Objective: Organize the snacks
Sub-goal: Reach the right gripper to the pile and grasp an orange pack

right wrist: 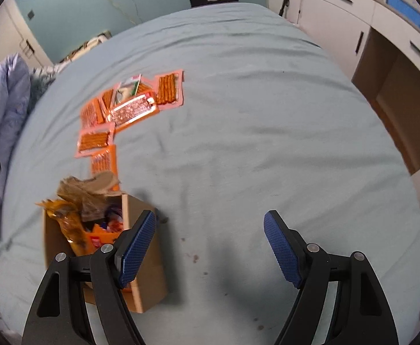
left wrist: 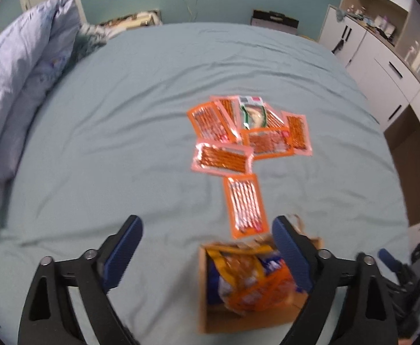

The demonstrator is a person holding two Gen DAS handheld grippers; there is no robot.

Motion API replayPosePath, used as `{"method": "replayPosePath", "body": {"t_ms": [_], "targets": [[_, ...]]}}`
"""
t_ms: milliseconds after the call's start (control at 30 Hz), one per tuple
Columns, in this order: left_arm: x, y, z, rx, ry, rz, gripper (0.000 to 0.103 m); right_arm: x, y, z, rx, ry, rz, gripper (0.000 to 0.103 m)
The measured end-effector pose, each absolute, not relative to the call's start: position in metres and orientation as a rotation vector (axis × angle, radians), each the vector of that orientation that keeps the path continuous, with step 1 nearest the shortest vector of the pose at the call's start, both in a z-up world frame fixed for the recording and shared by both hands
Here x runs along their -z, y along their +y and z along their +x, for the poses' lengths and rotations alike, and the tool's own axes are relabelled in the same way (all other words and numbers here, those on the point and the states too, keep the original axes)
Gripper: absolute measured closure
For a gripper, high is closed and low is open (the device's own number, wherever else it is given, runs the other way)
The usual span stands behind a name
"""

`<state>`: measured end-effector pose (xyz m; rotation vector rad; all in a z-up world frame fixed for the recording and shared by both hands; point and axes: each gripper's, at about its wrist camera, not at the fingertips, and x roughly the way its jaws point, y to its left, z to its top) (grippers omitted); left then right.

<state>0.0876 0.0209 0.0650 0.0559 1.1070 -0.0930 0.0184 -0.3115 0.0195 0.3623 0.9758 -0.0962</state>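
Several orange snack packs (left wrist: 247, 132) lie in a loose cluster on the pale green bed sheet (left wrist: 123, 115), with one green-and-white pack (left wrist: 252, 113) among them and one orange pack (left wrist: 246, 205) lying nearest the box. A cardboard box (left wrist: 210, 316) holds yellow and orange snack bags. My left gripper (left wrist: 207, 225) is open above the sheet, its right finger over the box. In the right wrist view the box (right wrist: 149, 267) stands at lower left, with the packs (right wrist: 129, 106) beyond it. My right gripper (right wrist: 210, 221) is open over bare sheet, nothing between its fingers.
A bluish duvet and pillows (left wrist: 17, 86) are piled along the left of the bed. White cabinets and drawers (left wrist: 388, 66) line the right side. A dark bag (left wrist: 274, 20) stands past the bed's far edge. Small dark spots (right wrist: 194, 257) mark the sheet.
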Motion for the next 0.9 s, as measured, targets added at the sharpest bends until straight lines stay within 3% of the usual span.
{"method": "replayPosePath", "body": {"t_ms": [300,533,900], "targets": [[-0.032,0.034,0.11,0.035,1.026,0.173,0.002,-0.006,-0.325,0.02,0.034,0.932,0.534,0.026],[-0.012,0.045,0.131,0.012,1.065,0.155,0.0,0.024,-0.328,0.057,0.136,1.083,0.583,0.026],[0.002,0.074,0.148,0.021,1.084,0.112,0.0,-0.029,-0.287,0.124,-0.017,1.099,0.522,0.026]]}}
